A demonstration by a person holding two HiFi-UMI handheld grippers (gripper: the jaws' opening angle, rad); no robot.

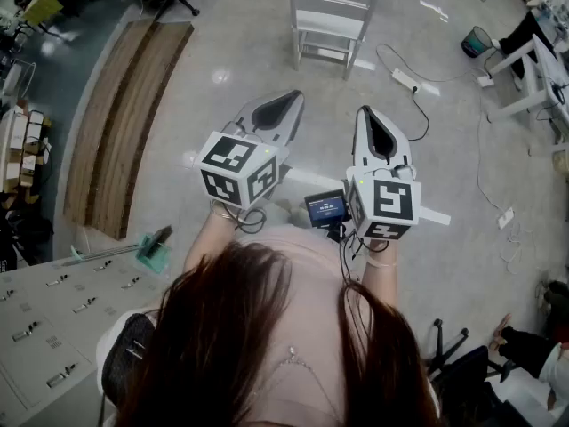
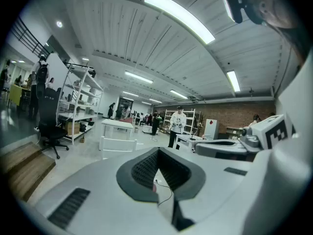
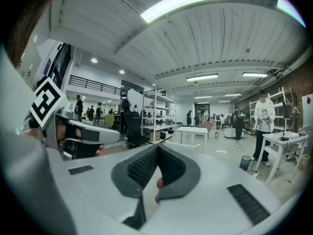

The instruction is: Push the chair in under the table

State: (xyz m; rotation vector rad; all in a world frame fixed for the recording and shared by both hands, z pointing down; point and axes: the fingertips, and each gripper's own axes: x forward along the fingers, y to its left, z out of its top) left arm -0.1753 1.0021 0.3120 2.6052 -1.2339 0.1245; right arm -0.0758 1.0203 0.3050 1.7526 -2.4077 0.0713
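"Grippers first: what state are they in?"
"Left gripper (image 1: 286, 101) and right gripper (image 1: 366, 114) both have their jaws pressed together with nothing between them. They are held out side by side, nearly level."
"And the chair?"
"Chair (image 1: 331, 16) stands at twelve o'clock from both, well apart. Neither gripper touches it."
"So how far along?"
"Not begun, I'd judge. The whole push is left — close the gap, set the closed jaws against the chair, slide it in under the table (image 2: 117, 125)."
"What can't you make out?"
"Head view cuts the chair off at its top edge and leaves the table out entirely. In the left gripper view the table sits just beyond the chair, but both are small — whether the chair is already partly under it, I cannot tell. Hair (image 1: 222, 345) covers the head view at six o'clock."
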